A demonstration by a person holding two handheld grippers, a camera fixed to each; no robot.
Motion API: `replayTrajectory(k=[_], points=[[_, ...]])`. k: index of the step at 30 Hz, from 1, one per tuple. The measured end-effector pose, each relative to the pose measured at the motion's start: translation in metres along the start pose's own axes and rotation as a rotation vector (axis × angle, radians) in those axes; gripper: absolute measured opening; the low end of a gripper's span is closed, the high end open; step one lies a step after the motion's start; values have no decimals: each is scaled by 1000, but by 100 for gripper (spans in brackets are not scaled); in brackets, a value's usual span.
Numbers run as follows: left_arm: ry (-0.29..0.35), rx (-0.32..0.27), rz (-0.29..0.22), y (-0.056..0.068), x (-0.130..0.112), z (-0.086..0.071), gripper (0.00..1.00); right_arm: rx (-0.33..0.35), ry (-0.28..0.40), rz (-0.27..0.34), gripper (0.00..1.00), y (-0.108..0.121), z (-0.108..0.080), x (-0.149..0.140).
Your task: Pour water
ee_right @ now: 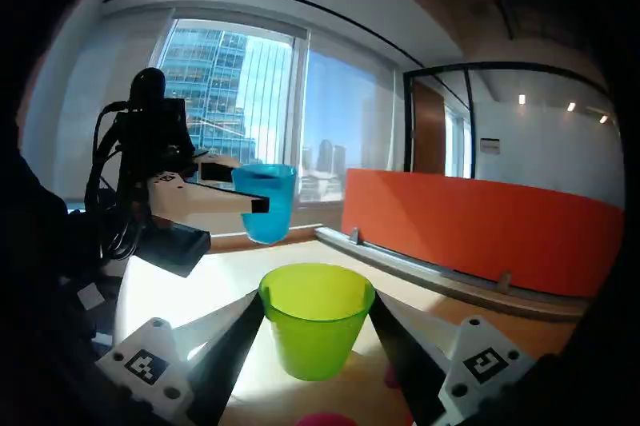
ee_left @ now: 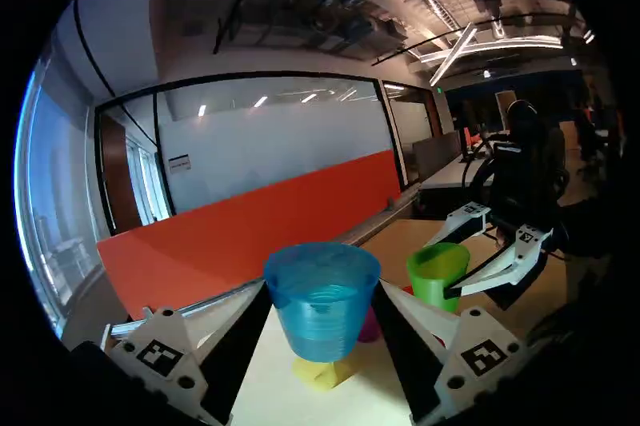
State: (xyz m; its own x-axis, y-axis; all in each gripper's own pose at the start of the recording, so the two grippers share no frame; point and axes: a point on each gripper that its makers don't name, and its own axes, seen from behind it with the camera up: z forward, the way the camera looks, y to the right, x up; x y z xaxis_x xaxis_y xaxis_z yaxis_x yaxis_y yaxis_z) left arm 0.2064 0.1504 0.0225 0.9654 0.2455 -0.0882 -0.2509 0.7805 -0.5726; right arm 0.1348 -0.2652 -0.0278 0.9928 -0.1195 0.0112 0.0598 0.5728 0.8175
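My left gripper (ee_left: 322, 316) is shut on a translucent blue cup (ee_left: 322, 298), held upright above the table with water showing inside. My right gripper (ee_right: 318, 322) is shut on a green cup (ee_right: 317, 318), also upright and lifted. In the left gripper view the green cup (ee_left: 437, 272) hangs to the right, between the white fingers (ee_left: 512, 262) of the other gripper. Seen from the right gripper view, the blue cup (ee_right: 266, 201) is up and to the left, clamped in the far gripper's fingers (ee_right: 210, 201). The two cups are apart.
A yellow cup (ee_left: 324, 372) and a pink cup (ee_left: 370, 327) stand on the light wooden table (ee_left: 400, 240) below the blue cup. A pink rim (ee_right: 326, 420) shows under the green cup. An orange divider (ee_left: 240, 234) runs behind the table; windows (ee_right: 240, 98) lie beyond.
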Motion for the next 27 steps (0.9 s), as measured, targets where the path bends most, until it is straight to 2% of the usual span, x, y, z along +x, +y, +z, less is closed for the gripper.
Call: replayTrajectory(k=[14, 27], points=[[9, 26, 140, -3, 17, 2, 84, 47, -7, -9, 93, -15, 3, -3], [24, 22, 254, 0, 25, 2, 84, 94, -9, -17, 92, -32, 10, -2]])
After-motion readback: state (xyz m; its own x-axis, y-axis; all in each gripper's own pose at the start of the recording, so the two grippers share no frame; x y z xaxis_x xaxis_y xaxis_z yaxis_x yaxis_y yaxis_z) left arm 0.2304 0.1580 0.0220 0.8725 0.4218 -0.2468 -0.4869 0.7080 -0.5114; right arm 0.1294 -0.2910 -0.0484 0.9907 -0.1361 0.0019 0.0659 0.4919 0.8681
